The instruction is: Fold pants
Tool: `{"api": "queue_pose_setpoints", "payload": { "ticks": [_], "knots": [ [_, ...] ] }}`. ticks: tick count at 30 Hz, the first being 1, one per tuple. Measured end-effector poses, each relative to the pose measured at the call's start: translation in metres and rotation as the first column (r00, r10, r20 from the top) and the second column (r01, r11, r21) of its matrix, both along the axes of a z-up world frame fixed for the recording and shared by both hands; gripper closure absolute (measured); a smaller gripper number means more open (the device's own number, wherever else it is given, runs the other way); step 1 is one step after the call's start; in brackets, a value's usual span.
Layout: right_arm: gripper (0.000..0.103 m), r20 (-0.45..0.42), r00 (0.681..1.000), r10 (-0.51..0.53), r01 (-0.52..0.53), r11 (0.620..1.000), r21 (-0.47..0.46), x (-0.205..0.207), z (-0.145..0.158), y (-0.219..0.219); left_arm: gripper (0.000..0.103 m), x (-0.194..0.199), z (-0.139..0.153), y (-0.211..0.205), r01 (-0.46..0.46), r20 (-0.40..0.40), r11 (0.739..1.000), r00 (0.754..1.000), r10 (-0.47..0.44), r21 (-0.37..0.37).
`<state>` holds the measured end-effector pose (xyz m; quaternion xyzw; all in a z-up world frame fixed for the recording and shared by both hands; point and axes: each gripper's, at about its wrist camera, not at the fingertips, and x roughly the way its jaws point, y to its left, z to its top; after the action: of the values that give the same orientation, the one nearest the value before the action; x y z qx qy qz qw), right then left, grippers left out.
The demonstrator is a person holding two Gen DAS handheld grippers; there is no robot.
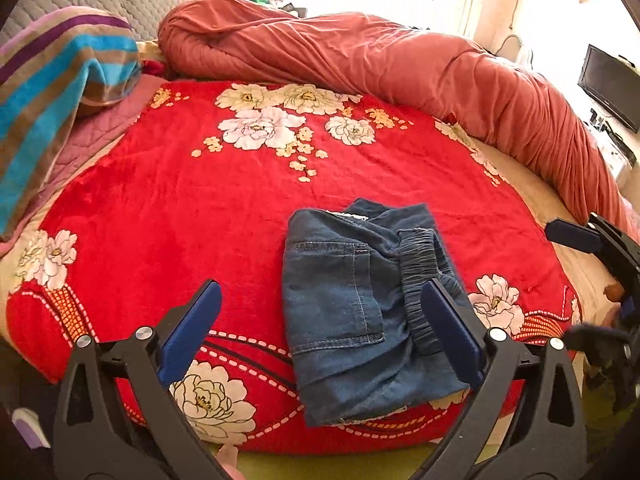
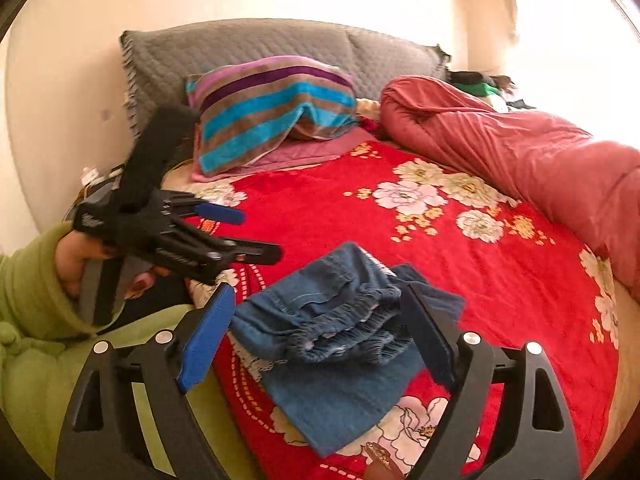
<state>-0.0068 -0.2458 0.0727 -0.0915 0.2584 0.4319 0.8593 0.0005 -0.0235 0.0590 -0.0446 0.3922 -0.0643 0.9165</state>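
The blue denim pants (image 1: 348,312) lie folded into a compact bundle near the front edge of the red flowered blanket (image 1: 180,208). A back pocket faces up and the elastic waistband bunches on the right. My left gripper (image 1: 320,332) is open and empty, hovering over the bundle's near-left side. The pants also show in the right wrist view (image 2: 328,344), with the waistband toward me. My right gripper (image 2: 320,340) is open and empty, its jaws straddling the bundle from above. The left gripper (image 2: 252,236) shows there at left, held in a hand.
A rolled dusty-red duvet (image 1: 400,64) runs along the far and right side of the bed. A striped towel on pillows (image 2: 272,108) sits at the head, before a grey quilted headboard (image 2: 240,48). A monitor (image 1: 610,88) stands at far right. My green sleeve (image 2: 36,304) is at left.
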Motion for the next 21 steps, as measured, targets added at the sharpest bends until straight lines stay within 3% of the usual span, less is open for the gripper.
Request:
{"api": "queue_pose_setpoints", "payload": {
  "ticks": [12,21],
  "knots": [
    [0.019,-0.069,0.985,-0.156,0.157,0.988,0.000,0.027,-0.013,-0.013,0.010,0.004,-0.011,0.002,-0.022,-0.013,0.999,1.000,0.023,0.045],
    [0.019,-0.205,0.934,-0.291,0.286,0.957,-0.059,0.061,-0.045,-0.020,0.010,0.015,-0.035,0.007,-0.038,-0.073,0.998,0.996,0.042,0.048]
  ]
}}
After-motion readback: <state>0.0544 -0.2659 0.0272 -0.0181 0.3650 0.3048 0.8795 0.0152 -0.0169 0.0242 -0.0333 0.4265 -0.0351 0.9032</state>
